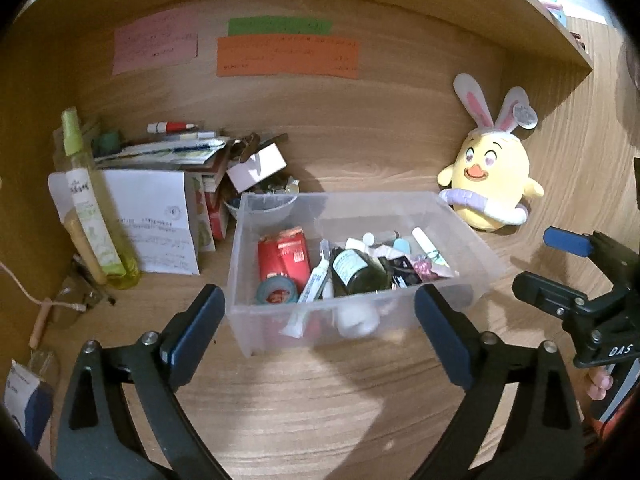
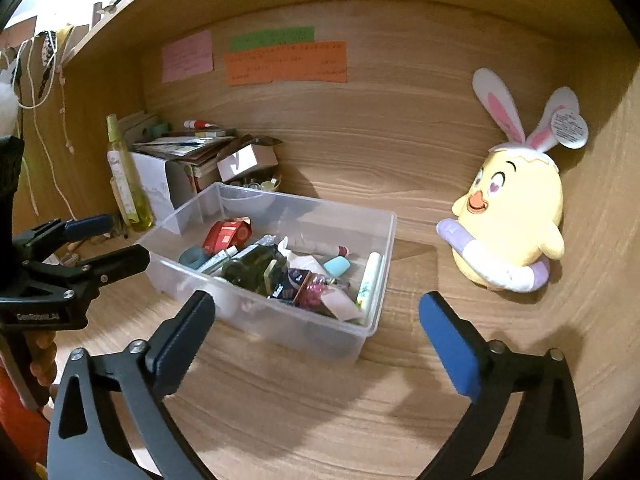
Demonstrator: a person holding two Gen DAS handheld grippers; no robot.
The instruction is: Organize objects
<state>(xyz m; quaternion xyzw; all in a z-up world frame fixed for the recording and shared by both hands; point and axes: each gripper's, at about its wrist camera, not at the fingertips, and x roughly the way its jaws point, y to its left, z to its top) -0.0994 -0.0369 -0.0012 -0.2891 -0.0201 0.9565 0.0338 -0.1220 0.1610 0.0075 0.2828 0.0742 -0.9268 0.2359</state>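
Observation:
A clear plastic bin (image 1: 237,256) (image 2: 385,256) stands on the wooden desk, holding several small items. Among them are a red packet (image 1: 285,256) (image 2: 226,234), a dark green bottle (image 1: 356,274) (image 2: 256,268), a tape roll (image 1: 276,291) and a white tube (image 1: 316,280). My left gripper (image 1: 319,292) is open just in front of the bin's near wall, with nothing held. My right gripper (image 2: 317,298) is open before the bin's near right corner, also empty. Each gripper shows in the other's view: the right one (image 1: 548,264) beside the bin's right end, the left one (image 2: 116,242) by its left end.
A yellow chick plush with rabbit ears (image 1: 488,184) (image 2: 516,220) sits right of the bin. Left of it stand a yellow-green spray bottle (image 1: 92,208) (image 2: 126,184), a white box (image 1: 152,220) and a stack of papers (image 1: 168,152). Coloured notes (image 1: 286,56) hang on the back panel.

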